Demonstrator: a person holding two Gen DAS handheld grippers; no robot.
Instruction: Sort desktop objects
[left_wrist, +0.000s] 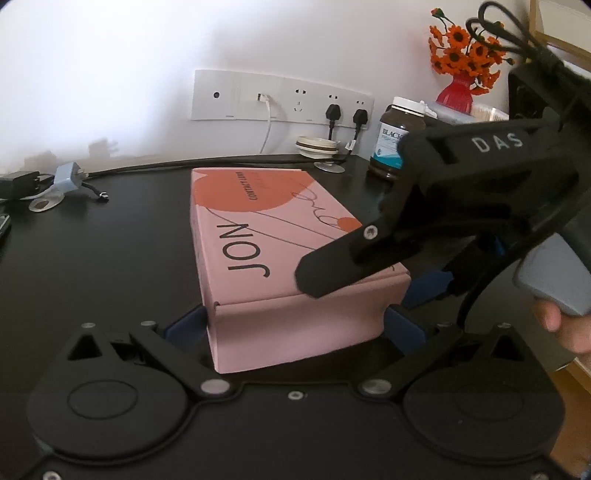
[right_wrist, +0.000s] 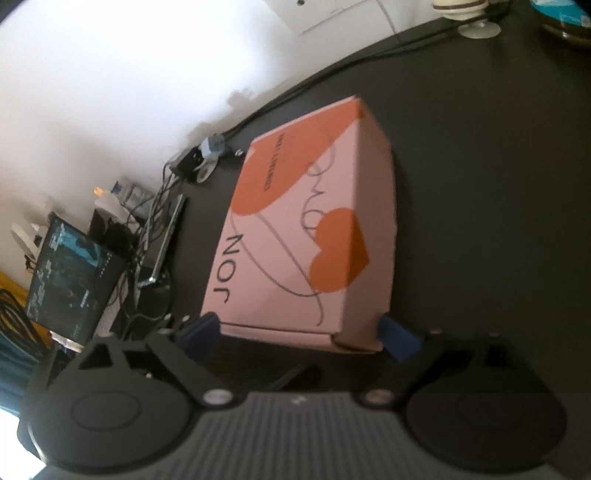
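A pink cardboard box (left_wrist: 280, 236) printed "JON", with orange shapes on its lid, lies on the black desk (left_wrist: 92, 258). My left gripper (left_wrist: 295, 328) holds the box's near end: its blue pads (left_wrist: 184, 326) press on both sides. The right gripper (left_wrist: 365, 288) comes in from the right, one black finger (left_wrist: 325, 273) over the near right corner of the lid, the other beside the box. In the right wrist view the same box (right_wrist: 310, 236) has its near end between the wide-set blue pads (right_wrist: 400, 338) of the right gripper (right_wrist: 301, 332), with no clear pressure on it.
A brown pill bottle (left_wrist: 393, 147), a red vase of orange flowers (left_wrist: 456, 90) and a stack of lids (left_wrist: 317, 146) stand at the back right under a wall socket strip (left_wrist: 280, 98). Adapters and cables (left_wrist: 66, 179) lie at the left. A lit screen (right_wrist: 70, 280) stands beyond the desk's left side.
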